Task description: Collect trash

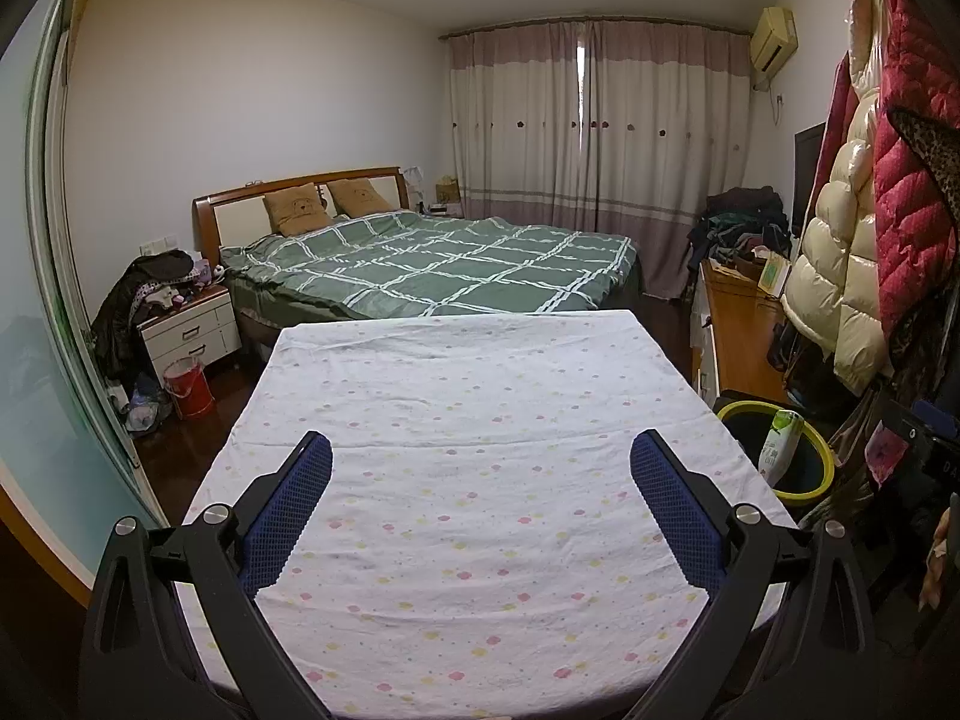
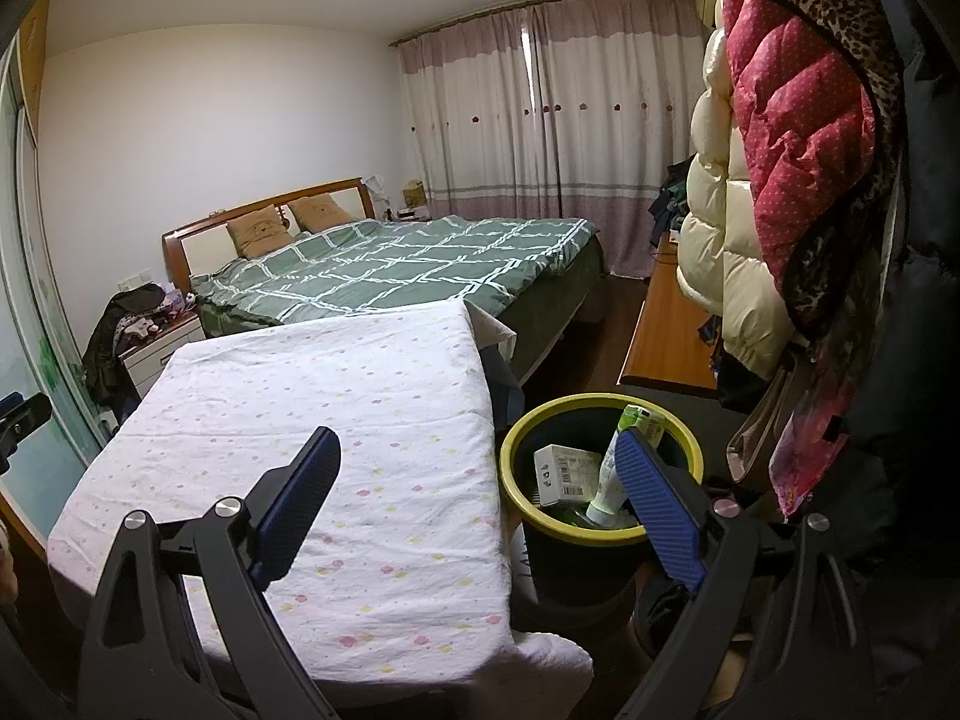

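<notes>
Left wrist view: my left gripper (image 1: 480, 468) is spread wide, nothing between the blue pads (image 1: 288, 516). It hangs over the table (image 1: 480, 396) with the flowered white cloth, which fills the middle of the frame. At 9 o'clock, a white nightstand (image 1: 192, 330) heaped with dark clothes; a red bucket (image 1: 189, 387) stands on the floor just in front of it. At 12 o'clock, the bed (image 1: 432, 267) under a green checked quilt, curtains (image 1: 600, 120) behind it. At 3 o'clock, the yellow-rimmed bin (image 1: 822, 456) stands just beside the table's right edge, a white-and-green tube (image 1: 780, 447) sticking up out of it. Puffy coats (image 1: 852, 228) hang above the bin at 2 o'clock.

Right wrist view: my right gripper (image 2: 480, 468) is also spread wide and empty. Left finger sits over the cloth; right finger overlaps the bin's near rim in the view. Whether it touches the rim, I cannot tell. Table (image 2: 336, 408) at 9 to 10 o'clock, bed (image 2: 408, 264) at 11 o'clock. Bin (image 2: 516, 480) at 3 o'clock, close to centre. Inside it: a white carton (image 2: 567, 471) with a printed label on the left, the tube (image 2: 624, 468) leaning upright on the right, cap end down. Wooden cabinet top (image 2: 666, 336) beyond the bin at 1 o'clock.
</notes>
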Demonstrator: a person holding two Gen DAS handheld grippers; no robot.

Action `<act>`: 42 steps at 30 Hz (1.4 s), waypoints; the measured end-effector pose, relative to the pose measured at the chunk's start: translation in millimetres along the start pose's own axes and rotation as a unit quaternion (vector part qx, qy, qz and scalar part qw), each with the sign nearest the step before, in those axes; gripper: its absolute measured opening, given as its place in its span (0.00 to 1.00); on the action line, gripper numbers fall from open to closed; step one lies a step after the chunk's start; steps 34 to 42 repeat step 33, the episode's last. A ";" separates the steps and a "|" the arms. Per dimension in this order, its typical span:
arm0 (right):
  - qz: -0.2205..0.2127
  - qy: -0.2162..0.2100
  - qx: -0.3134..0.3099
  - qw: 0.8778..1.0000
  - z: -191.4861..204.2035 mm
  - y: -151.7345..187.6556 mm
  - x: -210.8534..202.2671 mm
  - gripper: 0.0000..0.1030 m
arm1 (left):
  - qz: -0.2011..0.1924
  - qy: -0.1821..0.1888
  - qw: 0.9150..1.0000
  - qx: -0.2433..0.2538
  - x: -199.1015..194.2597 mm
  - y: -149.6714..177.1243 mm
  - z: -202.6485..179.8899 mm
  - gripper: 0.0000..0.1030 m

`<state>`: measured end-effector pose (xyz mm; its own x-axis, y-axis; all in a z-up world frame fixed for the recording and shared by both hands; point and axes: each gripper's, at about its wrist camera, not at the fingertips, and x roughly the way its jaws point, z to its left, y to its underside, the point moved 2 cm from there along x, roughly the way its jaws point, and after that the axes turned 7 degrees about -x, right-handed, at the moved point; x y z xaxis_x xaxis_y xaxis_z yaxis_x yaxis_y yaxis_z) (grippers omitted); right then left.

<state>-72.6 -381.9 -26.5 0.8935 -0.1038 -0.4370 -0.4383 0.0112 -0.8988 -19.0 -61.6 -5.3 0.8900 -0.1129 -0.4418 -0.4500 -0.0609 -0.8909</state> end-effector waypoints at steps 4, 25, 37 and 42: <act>0.000 0.000 0.000 1.000 0.1 -0.3 0.1 0.85 | 0.001 0.000 1.000 0.000 0.5 -0.2 0.8 0.95; 0.006 -0.006 -0.003 1.000 4.7 0.6 6.1 0.85 | 0.022 0.003 1.000 -0.015 17.2 4.7 7.6 0.95; 0.033 -0.054 -0.026 0.998 35.2 -23.9 66.3 0.93 | 0.082 -0.026 0.996 -0.027 96.6 -4.4 43.2 0.95; 0.033 -0.054 -0.026 0.998 35.2 -23.9 66.3 0.93 | 0.082 -0.026 0.996 -0.027 96.6 -4.4 43.2 0.95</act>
